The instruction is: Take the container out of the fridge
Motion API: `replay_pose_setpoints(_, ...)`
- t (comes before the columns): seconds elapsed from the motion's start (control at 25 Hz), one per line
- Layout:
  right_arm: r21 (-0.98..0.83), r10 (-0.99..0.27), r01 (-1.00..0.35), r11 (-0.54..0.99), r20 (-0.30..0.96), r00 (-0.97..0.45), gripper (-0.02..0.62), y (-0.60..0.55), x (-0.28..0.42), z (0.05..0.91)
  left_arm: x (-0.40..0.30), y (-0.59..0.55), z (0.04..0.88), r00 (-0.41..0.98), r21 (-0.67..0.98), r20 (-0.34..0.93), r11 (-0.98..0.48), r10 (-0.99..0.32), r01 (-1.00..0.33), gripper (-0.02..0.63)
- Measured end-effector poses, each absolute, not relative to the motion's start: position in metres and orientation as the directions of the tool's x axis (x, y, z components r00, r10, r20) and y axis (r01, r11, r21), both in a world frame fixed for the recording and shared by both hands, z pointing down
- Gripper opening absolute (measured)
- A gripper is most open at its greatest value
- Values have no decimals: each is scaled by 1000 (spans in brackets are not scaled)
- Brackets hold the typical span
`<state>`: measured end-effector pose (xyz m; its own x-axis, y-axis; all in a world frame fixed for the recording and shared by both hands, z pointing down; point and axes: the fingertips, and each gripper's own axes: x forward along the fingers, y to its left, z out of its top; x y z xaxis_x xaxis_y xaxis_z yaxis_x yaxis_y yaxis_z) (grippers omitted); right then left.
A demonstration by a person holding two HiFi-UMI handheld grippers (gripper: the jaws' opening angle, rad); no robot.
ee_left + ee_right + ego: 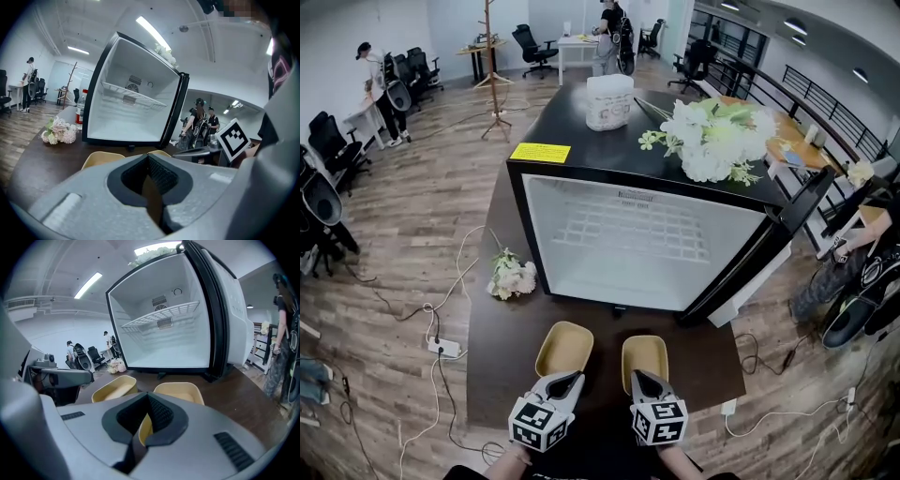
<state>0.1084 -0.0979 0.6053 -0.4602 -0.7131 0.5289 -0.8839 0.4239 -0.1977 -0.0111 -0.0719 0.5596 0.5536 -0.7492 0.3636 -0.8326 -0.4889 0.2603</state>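
Note:
Two shallow yellow containers stand side by side on the dark table, in front of the open fridge [581, 169]: a left container [564, 347] [101, 159] [115, 388] and a right container [645, 358] [159, 152] [180, 392]. The fridge's white inside holds only a wire shelf [161, 315]. My left gripper [574, 377] [148, 156] is shut and empty, just short of the left container's near rim. My right gripper [637, 373] [147, 395] is shut too, its tips over the right container's near rim. I see nothing clamped in it.
The fridge door [769, 253] hangs open to the right. On the fridge top are a white jar [609, 101] and white flowers [712, 136]. A small flower bunch [513, 275] lies on the table's left. Cables and a power strip [443, 348] lie on the floor. People stand at desks behind.

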Motion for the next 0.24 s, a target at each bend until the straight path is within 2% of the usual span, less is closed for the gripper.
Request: replay_pose_setpoints(0.24,-188,-720,-885,426,523,-457,6,-104,109,604,-9,-76,562,554,257,370,-491,-746,-832,9)
